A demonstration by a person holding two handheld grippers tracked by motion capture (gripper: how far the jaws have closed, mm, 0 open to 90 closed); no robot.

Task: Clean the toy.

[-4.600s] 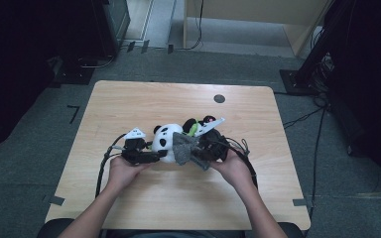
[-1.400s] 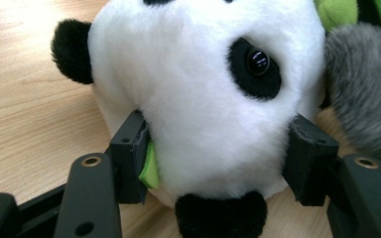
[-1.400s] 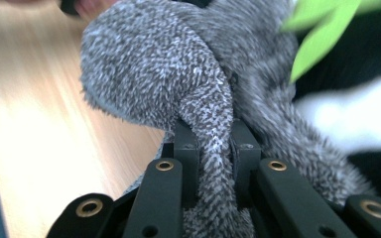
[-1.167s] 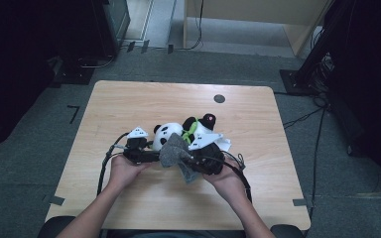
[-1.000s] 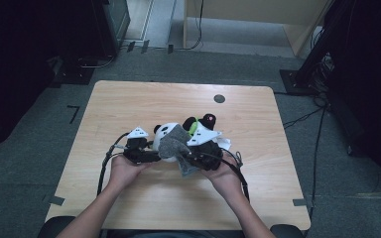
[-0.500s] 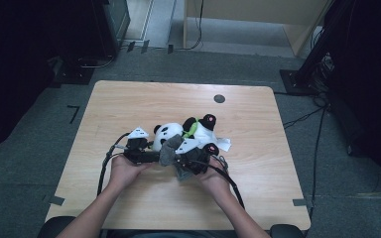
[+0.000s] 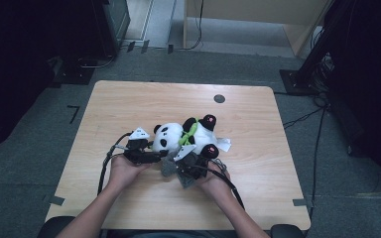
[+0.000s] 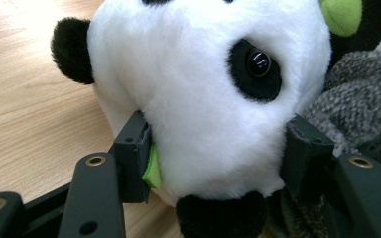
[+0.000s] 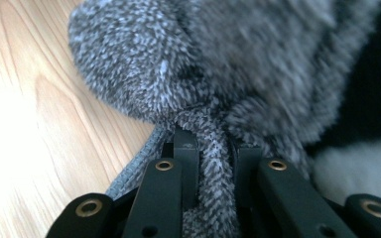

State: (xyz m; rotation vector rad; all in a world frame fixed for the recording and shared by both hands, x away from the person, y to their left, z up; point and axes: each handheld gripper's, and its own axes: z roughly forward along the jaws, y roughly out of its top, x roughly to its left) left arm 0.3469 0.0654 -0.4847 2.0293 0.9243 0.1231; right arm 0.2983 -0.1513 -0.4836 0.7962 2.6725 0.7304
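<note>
Left tool [image 8: 218, 163], fluffy white-black panda [image 8: 208, 89]

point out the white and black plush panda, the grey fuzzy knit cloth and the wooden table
white and black plush panda [image 8: 213, 99], left gripper view, face
grey fuzzy knit cloth [image 9: 213, 64], right gripper view, bunched middle
wooden table [image 7: 129, 104], high view, bare top

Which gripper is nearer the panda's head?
Left. The left gripper clamps the panda's head; the right gripper pinches the grey fuzzy cloth beside it.

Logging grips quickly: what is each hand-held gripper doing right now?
Left hand-held gripper: closed on the panda's head.
Right hand-held gripper: closed on the grey fuzzy cloth.
</note>
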